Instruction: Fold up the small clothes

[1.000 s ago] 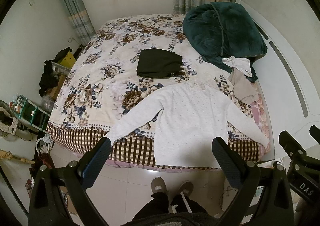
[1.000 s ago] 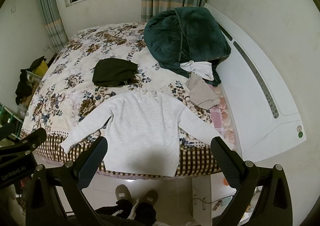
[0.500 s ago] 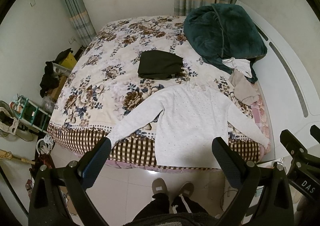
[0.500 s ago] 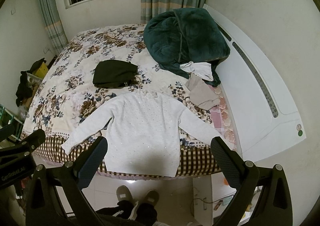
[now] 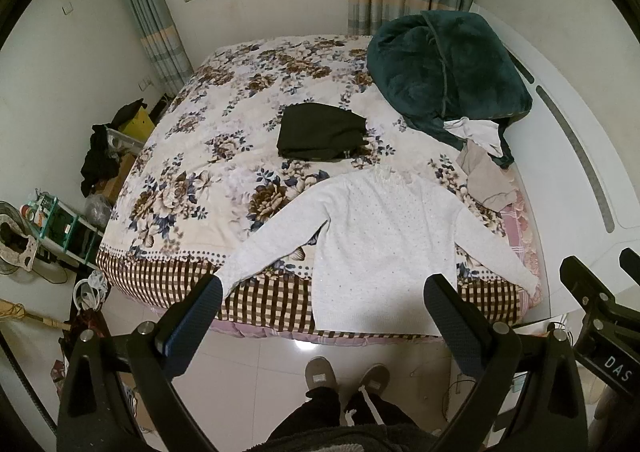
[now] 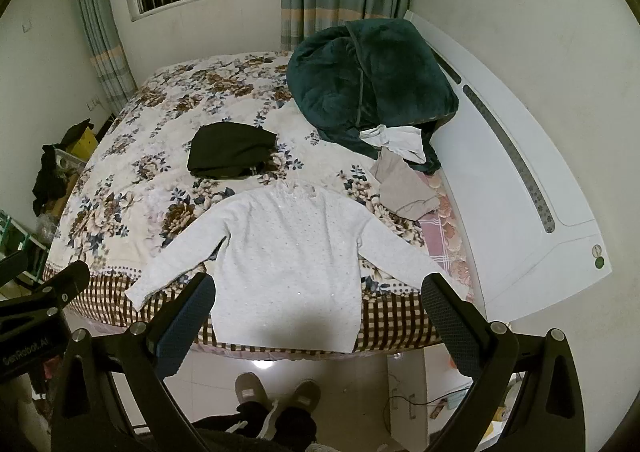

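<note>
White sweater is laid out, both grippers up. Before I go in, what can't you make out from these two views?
- White sweater: right cuff tip, hidden behind the right gripper finger in the right wrist view.
- Pale clothes beside the green blanket: crumpled and overlapping, so count and type are unclear in both views.
- Folded black garment: too dark to identify.

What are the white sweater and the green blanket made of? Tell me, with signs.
White sweater: looks like a soft matte knit, dotted with tiny glints, perhaps sequins. Green blanket: seems plush fleece, with a thick pile, a faint sheen and bulky folds.
</note>
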The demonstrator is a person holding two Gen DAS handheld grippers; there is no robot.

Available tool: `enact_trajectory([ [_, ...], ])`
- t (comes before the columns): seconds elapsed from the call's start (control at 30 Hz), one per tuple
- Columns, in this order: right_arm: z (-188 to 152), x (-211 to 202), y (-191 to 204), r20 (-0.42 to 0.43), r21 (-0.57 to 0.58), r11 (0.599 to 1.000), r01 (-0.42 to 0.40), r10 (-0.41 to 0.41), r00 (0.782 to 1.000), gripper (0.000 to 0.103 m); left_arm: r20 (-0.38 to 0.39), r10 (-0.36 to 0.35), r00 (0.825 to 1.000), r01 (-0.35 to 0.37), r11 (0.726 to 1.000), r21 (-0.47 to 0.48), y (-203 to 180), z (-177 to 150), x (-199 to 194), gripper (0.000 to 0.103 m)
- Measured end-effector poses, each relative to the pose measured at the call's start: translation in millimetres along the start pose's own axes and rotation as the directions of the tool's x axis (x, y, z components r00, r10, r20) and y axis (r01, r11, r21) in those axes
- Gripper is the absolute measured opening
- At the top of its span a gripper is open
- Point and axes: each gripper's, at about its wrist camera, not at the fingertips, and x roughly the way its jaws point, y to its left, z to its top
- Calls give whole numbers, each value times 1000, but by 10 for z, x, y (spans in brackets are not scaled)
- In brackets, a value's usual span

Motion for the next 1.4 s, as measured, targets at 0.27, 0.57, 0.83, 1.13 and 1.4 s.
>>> enact_trajectory([
  [0.27, 170, -155, 85, -2, 0, 1000, -1, 1, 1000, 103, 2, -1, 1000, 1, 1000, -2, 7, 54, -68, 103],
  [0.57, 207, -193, 152, -3, 20, 1000, 5, -5, 1000, 103, 6, -4, 1000, 4, 1000, 4, 54, 86, -123, 103],
  [0.83, 66, 299, 29, -32, 131, 991, 30, -26, 999, 103, 48, 6, 999, -7, 999, 32, 20, 518, 69, 103],
  [1.13, -197, 1453, -608, -130, 354, 922, 155, -116, 985, 103, 27, 3, 1000, -6, 991, 133, -372, 542, 1163, 103],
  [1.4, -637, 3200, -1814, -252, 535, 816, 219, -94, 963, 103, -49, 71, 996, -61, 981, 182, -1053, 579, 2246, 103],
])
